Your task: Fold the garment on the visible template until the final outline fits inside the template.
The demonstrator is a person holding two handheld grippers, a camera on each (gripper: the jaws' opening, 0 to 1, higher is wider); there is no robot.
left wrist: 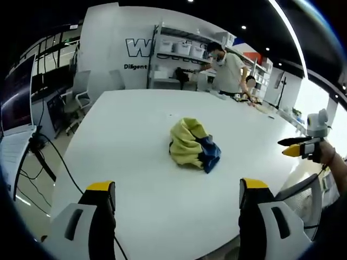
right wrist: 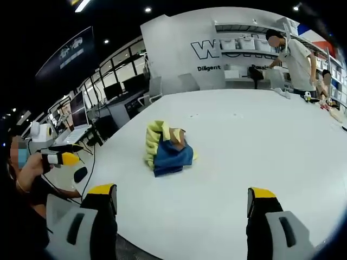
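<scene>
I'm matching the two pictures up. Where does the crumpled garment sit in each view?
Left gripper view: garment just right of centre on the white table.
Right gripper view: garment left of centre, blue part nearest the camera.
Shared landmark: the wall lettering behind the table.

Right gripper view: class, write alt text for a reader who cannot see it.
A crumpled yellow and blue garment lies on a large white table. The right gripper has its yellow-tipped jaws wide apart and empty; the left gripper shows at the left edge.
</scene>
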